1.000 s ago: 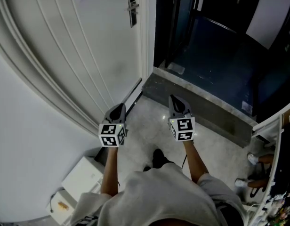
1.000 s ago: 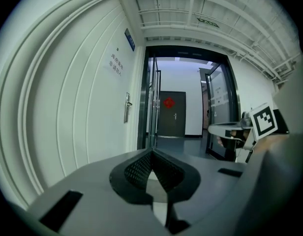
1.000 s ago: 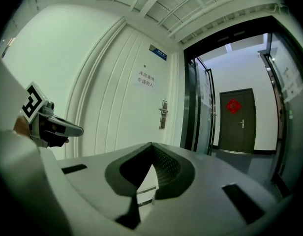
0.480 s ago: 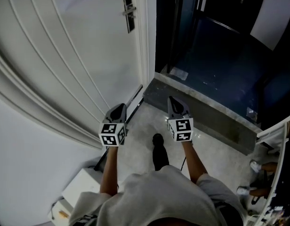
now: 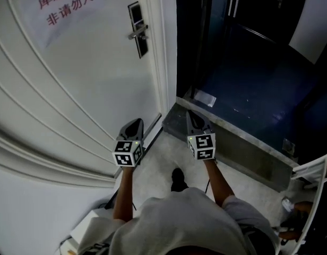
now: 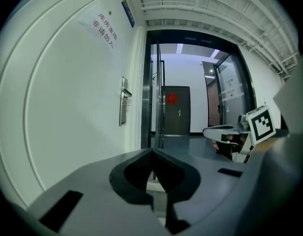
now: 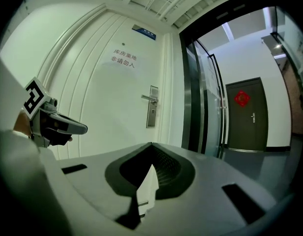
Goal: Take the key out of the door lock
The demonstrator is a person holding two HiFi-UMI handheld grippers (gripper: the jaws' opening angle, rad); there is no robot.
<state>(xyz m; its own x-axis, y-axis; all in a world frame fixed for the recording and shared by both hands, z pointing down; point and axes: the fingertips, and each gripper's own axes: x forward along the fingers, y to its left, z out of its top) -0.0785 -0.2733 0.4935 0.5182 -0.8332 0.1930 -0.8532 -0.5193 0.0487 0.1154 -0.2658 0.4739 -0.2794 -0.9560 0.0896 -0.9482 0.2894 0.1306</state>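
Note:
The white door (image 5: 89, 89) carries a dark lock plate with a silver lever handle (image 5: 137, 33), also seen in the left gripper view (image 6: 124, 107) and the right gripper view (image 7: 152, 113). A key is too small to make out on it. My left gripper (image 5: 132, 125) and right gripper (image 5: 195, 118) are held side by side at waist height, well short of the lock. Both are shut with nothing between the jaws, which meet at the tips (image 6: 151, 151) (image 7: 150, 144). Each gripper shows in the other's view: the right (image 6: 230, 132), the left (image 7: 55, 124).
Right of the door a dark doorway (image 5: 248, 52) opens over a grey stone threshold (image 5: 232, 132). Beyond it stands a dark door with a red ornament (image 7: 245, 113). Red characters (image 5: 65, 4) are printed on the white door. A white box (image 5: 81, 230) lies on the floor behind.
Both grippers and the person have moved forward toward the door. The lock plate now sits lower and larger in the head view, and the red lettering has come into sight.

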